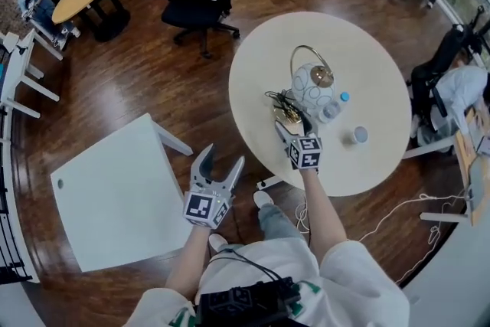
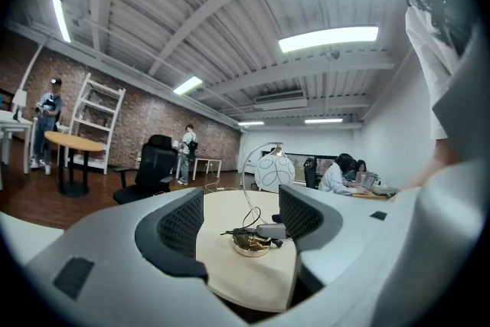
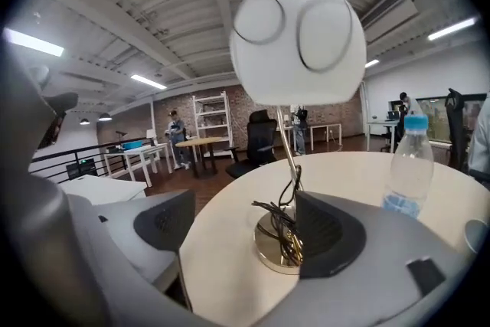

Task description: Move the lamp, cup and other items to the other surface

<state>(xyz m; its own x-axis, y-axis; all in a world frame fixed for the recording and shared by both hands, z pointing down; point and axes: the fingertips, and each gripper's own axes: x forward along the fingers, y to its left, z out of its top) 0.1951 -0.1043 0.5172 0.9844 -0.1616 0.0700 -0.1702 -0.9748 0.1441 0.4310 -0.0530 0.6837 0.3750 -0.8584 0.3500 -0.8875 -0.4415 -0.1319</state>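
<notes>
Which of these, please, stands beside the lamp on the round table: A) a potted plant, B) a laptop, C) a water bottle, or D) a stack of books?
C: a clear bottle with a blue cap stands right next to the lamp on the round table.

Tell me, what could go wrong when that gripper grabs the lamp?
The lamp looks top-heavy, a big globe on a thin stem; grabbed low by the open right gripper, it might tip. The loose cord piled on its base could snag or trail. The bottle stands close by and could be knocked.
</notes>
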